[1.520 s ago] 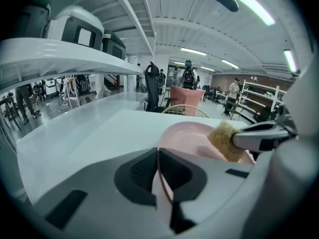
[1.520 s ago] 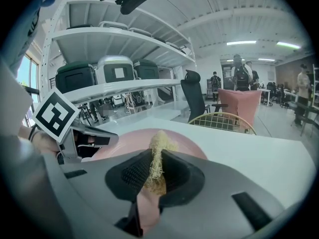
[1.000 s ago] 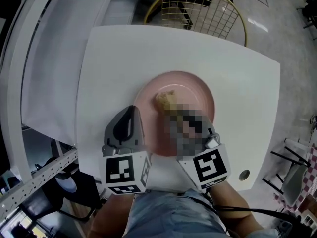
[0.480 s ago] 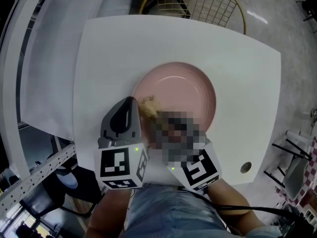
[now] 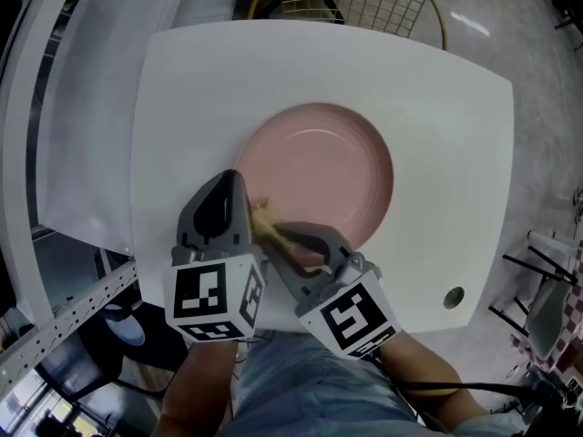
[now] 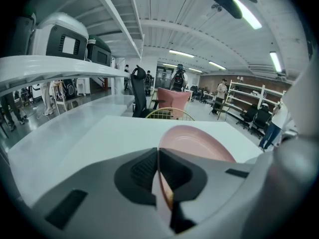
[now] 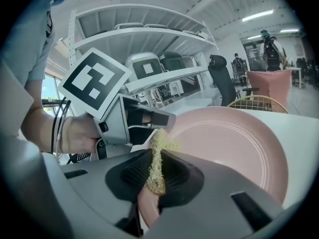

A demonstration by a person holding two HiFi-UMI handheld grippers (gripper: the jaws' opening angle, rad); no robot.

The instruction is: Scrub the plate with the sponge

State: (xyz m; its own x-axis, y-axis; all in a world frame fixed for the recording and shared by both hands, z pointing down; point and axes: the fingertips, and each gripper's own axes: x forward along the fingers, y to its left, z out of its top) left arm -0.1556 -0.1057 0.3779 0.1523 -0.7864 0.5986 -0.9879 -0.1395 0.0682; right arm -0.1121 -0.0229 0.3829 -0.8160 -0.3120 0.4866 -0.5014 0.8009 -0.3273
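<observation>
on the white bench (image 5: pixel 437 135), near its middle, a pink plate (image 5: pixel 321 164). clamped on the plate's near-left rim, jaws tight on its edge, the left tongs (image 6: pixel 158 176). pinched thin in the right tongs (image 7: pixel 154 176), a frayed yellowish sponge (image 7: pixel 158 153), pressed against that same near-left part of the plate, just beside the left tongs. past the bench's far edge, a gold wire chair (image 5: pixel 364 3)
</observation>
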